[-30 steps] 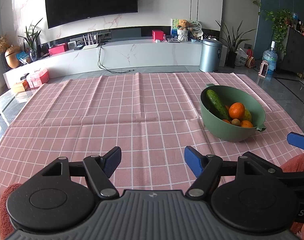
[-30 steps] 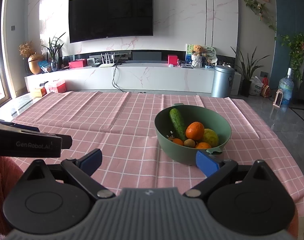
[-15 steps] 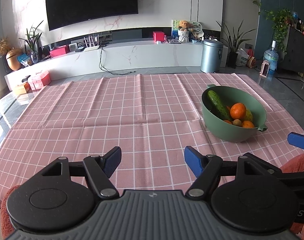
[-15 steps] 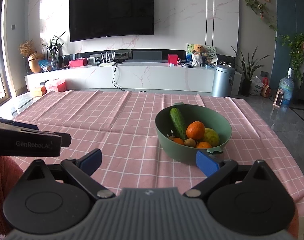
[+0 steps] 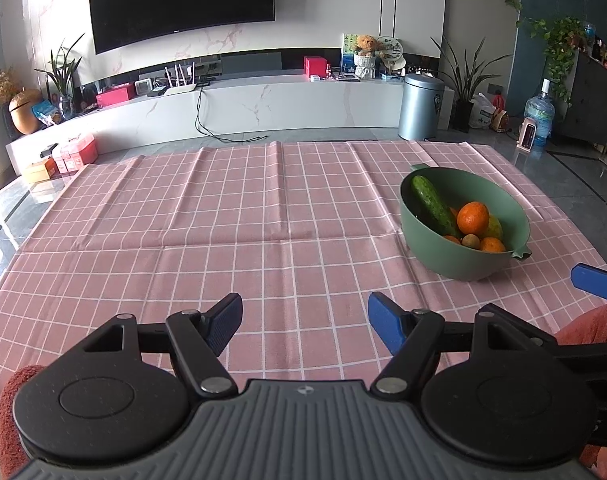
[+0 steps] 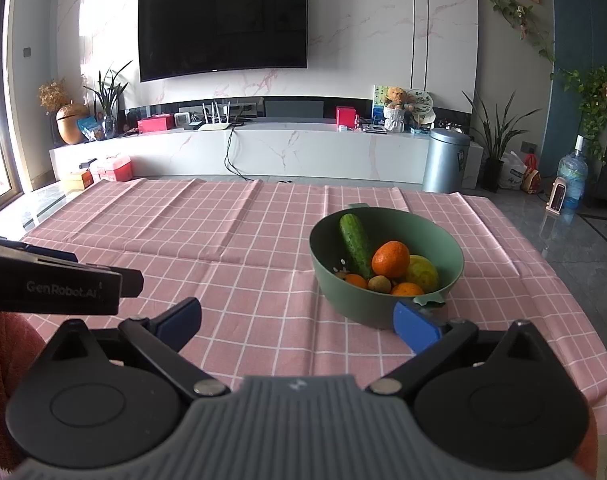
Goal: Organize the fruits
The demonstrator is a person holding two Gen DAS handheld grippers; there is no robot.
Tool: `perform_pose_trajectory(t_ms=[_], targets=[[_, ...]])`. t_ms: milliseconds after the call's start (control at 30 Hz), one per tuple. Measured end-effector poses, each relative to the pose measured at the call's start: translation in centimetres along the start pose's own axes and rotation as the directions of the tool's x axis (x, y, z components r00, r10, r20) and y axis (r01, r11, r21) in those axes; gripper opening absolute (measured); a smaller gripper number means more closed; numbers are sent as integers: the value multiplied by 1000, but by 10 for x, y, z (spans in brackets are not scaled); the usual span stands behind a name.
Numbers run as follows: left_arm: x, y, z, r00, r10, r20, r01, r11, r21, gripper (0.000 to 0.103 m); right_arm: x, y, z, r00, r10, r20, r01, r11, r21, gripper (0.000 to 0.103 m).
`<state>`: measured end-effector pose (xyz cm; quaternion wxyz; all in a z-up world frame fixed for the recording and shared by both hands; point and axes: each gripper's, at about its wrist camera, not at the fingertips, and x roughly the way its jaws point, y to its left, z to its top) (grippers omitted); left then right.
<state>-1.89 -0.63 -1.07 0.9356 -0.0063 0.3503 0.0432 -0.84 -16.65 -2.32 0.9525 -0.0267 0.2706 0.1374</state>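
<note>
Fruits: a cucumber [image 6: 355, 245], oranges [image 6: 390, 258] and a yellow-green fruit [image 6: 423, 273] lie in a green bowl [image 6: 383, 304] on the right part of the table
Table: covered by a pink checked cloth [image 5: 223, 224], creased along its folds
Room: black television [image 6: 222, 24] on a marble wall, white console below, grey bin [image 6: 443, 160], potted plants
Left gripper [image 5: 303, 322]: spread wide, empty, above the cloth
Right gripper [image 6: 297, 322]: spread wide, empty, just before the bowl
</note>
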Motion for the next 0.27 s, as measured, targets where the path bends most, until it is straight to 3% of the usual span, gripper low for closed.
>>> perform_pose_trajectory(t_ms=[267], targets=[[4, -1, 3, 1000, 11, 0, -11, 1000, -7, 85, 8, -2, 1, 1000, -5, -22, 5, 1000, 4, 98]])
